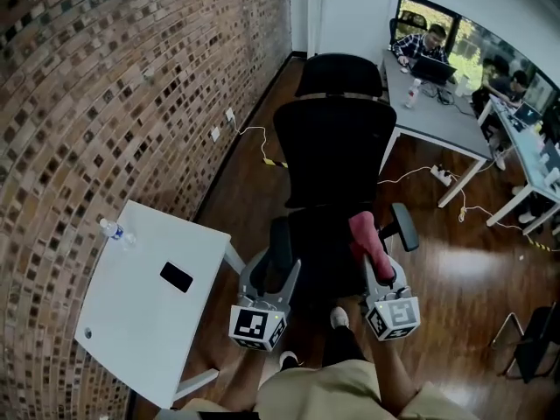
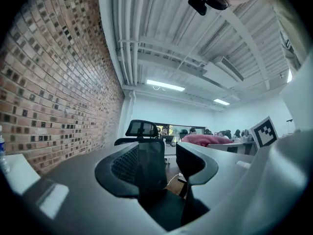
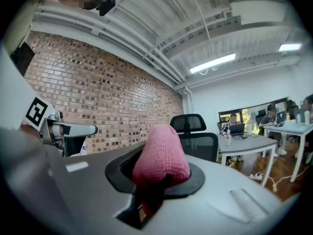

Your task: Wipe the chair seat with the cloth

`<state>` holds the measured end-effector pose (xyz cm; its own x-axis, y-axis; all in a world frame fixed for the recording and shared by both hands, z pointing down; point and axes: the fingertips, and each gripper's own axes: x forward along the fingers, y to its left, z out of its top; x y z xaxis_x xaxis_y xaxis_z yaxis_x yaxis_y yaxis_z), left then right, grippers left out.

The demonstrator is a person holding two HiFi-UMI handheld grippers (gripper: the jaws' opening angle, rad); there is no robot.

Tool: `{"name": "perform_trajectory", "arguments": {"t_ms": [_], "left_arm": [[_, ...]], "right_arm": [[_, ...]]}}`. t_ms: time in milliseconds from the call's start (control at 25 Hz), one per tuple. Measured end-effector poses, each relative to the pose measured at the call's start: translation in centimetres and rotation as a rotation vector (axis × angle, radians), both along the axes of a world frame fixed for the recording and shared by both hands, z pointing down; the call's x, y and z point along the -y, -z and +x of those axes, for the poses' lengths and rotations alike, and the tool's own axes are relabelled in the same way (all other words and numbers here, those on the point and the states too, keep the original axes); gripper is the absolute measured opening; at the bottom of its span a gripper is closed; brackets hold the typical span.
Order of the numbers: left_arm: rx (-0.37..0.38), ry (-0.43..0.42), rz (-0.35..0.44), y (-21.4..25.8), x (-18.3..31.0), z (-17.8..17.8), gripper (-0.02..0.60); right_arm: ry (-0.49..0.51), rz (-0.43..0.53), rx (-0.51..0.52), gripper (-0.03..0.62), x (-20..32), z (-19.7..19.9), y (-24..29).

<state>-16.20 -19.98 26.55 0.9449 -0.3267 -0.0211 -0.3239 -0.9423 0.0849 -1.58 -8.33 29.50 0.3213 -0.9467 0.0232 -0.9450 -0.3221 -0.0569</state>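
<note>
Cool, even light falls from ceiling strip lights [image 2: 165, 85], with daylight at a far window [image 1: 477, 40]. The wood floor [image 1: 451, 265] shows soft glare. Every view bows strongly toward dark corners; close to the lens, the cloth [image 3: 161, 155] looks soft.

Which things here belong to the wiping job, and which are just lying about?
Job: cloth, held in the right gripper; chair seat.
Lying about: phone and bottle on the white table; power strip on the floor.

No legible words or numbers; only square markers [image 2: 265, 131] on the left cube [image 1: 258, 326] and right cube [image 1: 394, 316].
</note>
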Motion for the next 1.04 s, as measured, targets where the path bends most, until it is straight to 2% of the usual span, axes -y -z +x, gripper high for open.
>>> {"name": "perform_trajectory", "arguments": {"t_ms": [160,400,600,1040], "left_arm": [[0.013,-0.027,0.013,0.7,-3.2,-2.1,0.218],[0.009,-0.016,0.032,0.9,-5.9,-1.7,0.218],[-0.008,-0.002,0.042,1.9,-8.4,0.7,0.218],[-0.002,-0.041,0.046,2.2,-13.8,5.9,0.216]], "right_arm": [[-0.055,0.013,0.019,0.069,-3.1,-2.4,1.2],[-0.027,0.032,-0.003,0.069,-5.1,-3.5,2.1],[-0.019,0.038,-0.011,0.069,-8.0,-1.8,2.6],[-0.062,0.06,0.03,0.069,-12.5,5.8,2.6]]}}
